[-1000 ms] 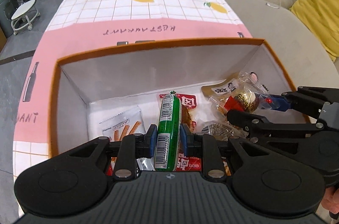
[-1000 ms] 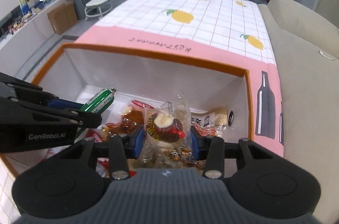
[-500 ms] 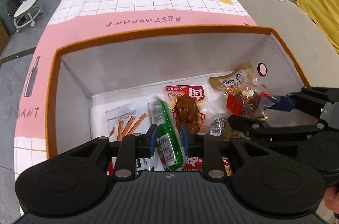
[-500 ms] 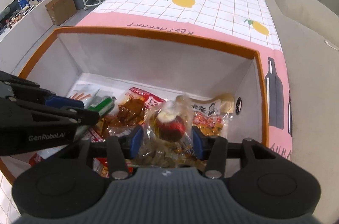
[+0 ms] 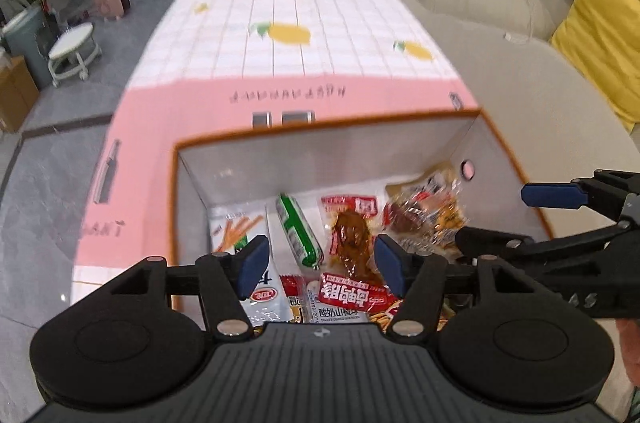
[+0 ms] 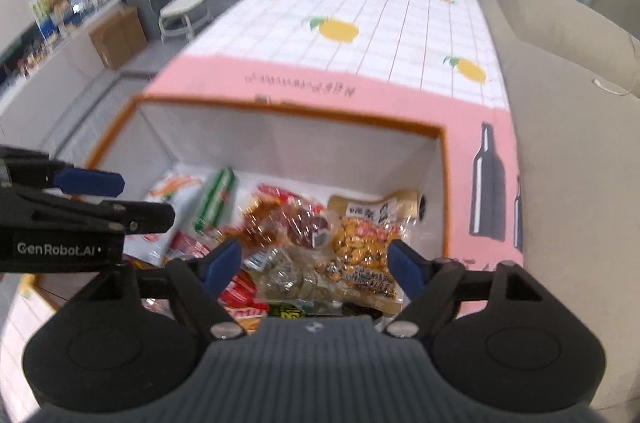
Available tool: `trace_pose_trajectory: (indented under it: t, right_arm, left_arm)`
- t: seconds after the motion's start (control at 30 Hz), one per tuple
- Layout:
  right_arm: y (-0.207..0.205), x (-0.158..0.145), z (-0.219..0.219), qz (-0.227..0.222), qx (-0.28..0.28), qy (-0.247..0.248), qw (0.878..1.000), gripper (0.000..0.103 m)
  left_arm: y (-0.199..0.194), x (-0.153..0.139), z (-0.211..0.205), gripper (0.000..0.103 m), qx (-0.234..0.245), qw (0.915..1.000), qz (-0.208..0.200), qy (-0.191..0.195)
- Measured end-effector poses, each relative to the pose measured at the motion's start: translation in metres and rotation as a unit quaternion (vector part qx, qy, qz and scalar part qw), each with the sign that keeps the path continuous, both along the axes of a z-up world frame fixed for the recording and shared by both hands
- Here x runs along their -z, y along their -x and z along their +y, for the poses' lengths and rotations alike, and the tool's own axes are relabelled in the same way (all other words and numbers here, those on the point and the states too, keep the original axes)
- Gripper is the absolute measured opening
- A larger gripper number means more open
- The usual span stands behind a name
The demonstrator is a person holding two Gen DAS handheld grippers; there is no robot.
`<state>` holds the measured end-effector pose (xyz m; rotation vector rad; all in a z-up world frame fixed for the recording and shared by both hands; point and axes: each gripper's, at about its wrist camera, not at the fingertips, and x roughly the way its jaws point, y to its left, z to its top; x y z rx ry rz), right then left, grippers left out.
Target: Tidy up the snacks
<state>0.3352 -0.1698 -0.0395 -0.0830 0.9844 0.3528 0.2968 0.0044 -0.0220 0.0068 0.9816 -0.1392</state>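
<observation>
An orange-rimmed white box [image 5: 320, 127] [image 6: 280, 111] holds several snack packets. A green sausage stick [image 5: 299, 231] [image 6: 214, 201] lies on the box floor beside a breadstick packet [image 5: 236, 227]. A clear bag with a round chocolate snack [image 6: 308, 227] rests on the pile at the right, also in the left wrist view [image 5: 424, 215]. My left gripper [image 5: 318, 265] is open and empty above the box. My right gripper [image 6: 314, 265] is open and empty above the pile; it also shows at the right of the left wrist view [image 5: 560, 219].
The box stands on a pink and white lemon-print tablecloth [image 5: 288, 35] [image 6: 380, 23]. A beige sofa [image 5: 520, 71] with a yellow cushion [image 5: 604, 35] runs along the right. A small white stool [image 5: 74, 51] stands on the floor at the left.
Both grippers opened and rose. The green sausage stick dropped from the left gripper into the box. The clear chocolate bag dropped from the right gripper onto the pile.
</observation>
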Motion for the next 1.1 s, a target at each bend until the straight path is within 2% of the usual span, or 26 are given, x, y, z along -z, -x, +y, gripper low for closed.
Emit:
trace_pose_trajectory:
  t: [0.13,0.23,0.33,0.4,0.53,0.63,0.73,0.93,1.1]
  right_arm:
    - [0.023,-0.037,-0.009,-0.033,0.007,-0.018,0.999,0.080]
    - [0.051,-0.065,-0.014,-0.066,0.013,-0.032,0.997,0.080]
    - [0.091,-0.092,-0.020,-0.100,0.026,-0.043,0.994,0.081]
    - [0.121,-0.106,-0.023,-0.120,0.032,-0.053,0.991,0.086]
    - [0.177,-0.126,-0.024,-0.150,0.034,-0.064,0.986,0.087]
    - [0.220,-0.140,-0.024,-0.174,0.033,-0.068,0.982,0.091]
    - [0.262,-0.152,-0.024,-0.196,0.034,-0.076,0.977,0.092]
    - [0.339,-0.158,-0.023,-0.197,0.052,-0.091,0.975,0.093]
    - [0.373,-0.153,-0.017,-0.223,0.064,-0.078,0.970,0.093]
  left_arm:
    - [0.029,-0.034,-0.006,0.071,0.000,0.9985,-0.054,-0.009]
    - [0.059,-0.062,-0.010,0.071,0.001,0.9941,-0.107,-0.017]
    - [0.095,-0.086,-0.012,0.072,0.007,0.9867,-0.160,-0.029]
    - [0.122,-0.098,-0.014,0.073,0.008,0.9802,-0.193,-0.043]
    - [0.175,-0.116,-0.016,0.075,0.005,0.9695,-0.237,-0.062]
    - [0.210,-0.125,-0.015,0.077,-0.001,0.9655,-0.254,-0.056]
    - [0.245,-0.129,-0.012,0.080,-0.034,0.9643,-0.260,-0.035]
    - [0.293,-0.120,-0.002,0.080,-0.107,0.9649,-0.240,0.011]
    - [0.324,-0.110,-0.003,0.080,-0.130,0.9618,-0.241,-0.009]
